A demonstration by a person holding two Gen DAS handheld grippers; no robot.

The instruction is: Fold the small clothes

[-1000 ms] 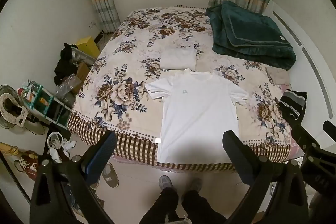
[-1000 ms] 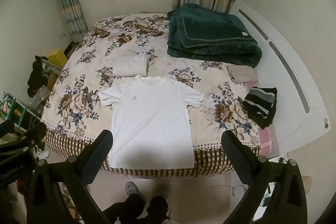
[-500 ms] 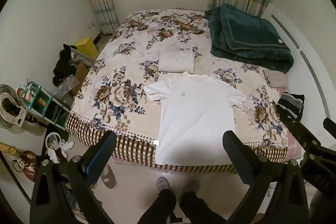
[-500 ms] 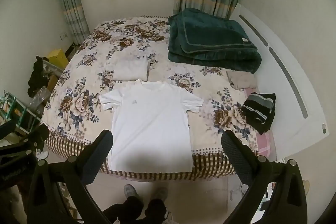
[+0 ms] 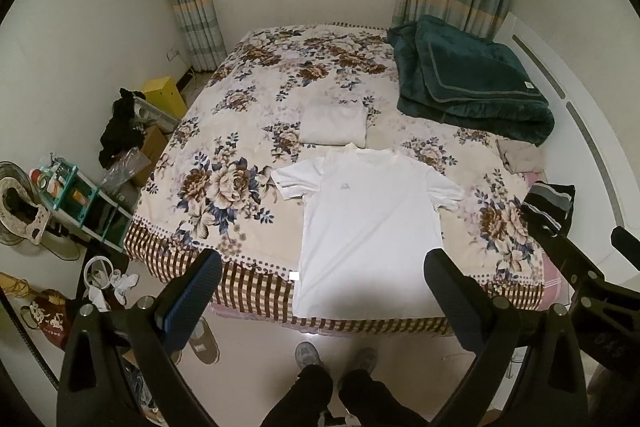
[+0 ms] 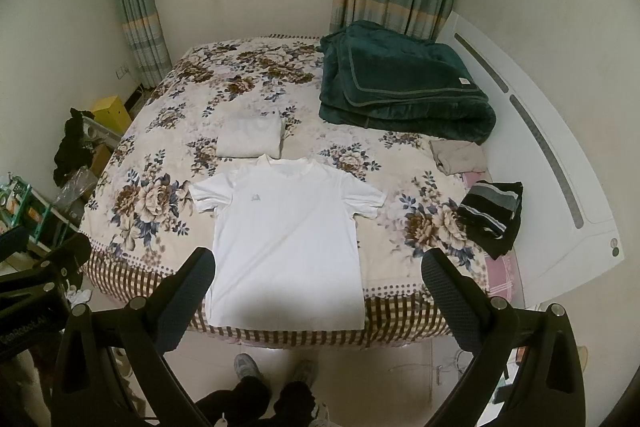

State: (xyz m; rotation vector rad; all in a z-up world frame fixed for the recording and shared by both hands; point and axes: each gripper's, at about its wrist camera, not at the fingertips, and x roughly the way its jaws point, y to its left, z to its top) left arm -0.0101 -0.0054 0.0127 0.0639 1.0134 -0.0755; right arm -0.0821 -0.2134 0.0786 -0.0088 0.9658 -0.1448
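Observation:
A white T-shirt [image 5: 368, 223] lies spread flat on the floral bed [image 5: 224, 187], its hem hanging over the near edge. It also shows in the right wrist view [image 6: 286, 239]. A folded white garment [image 5: 334, 127] lies just beyond its collar, also seen in the right wrist view [image 6: 250, 137]. My left gripper [image 5: 322, 287] is open and empty, held high above the floor in front of the bed. My right gripper [image 6: 318, 285] is open and empty at a like height. Both are well short of the shirt.
A folded green blanket [image 6: 400, 91] lies at the bed's far right. A beige cloth [image 6: 456, 155] and a black striped garment [image 6: 490, 217] lie near the right edge. Shelves, boxes and slippers [image 5: 204, 341] crowd the floor at left. The person's feet [image 5: 336, 359] stand below.
Both grippers have drawn back and risen a little, so the bed and shirt look smaller and lower. Both stay open. The shirt has not moved.

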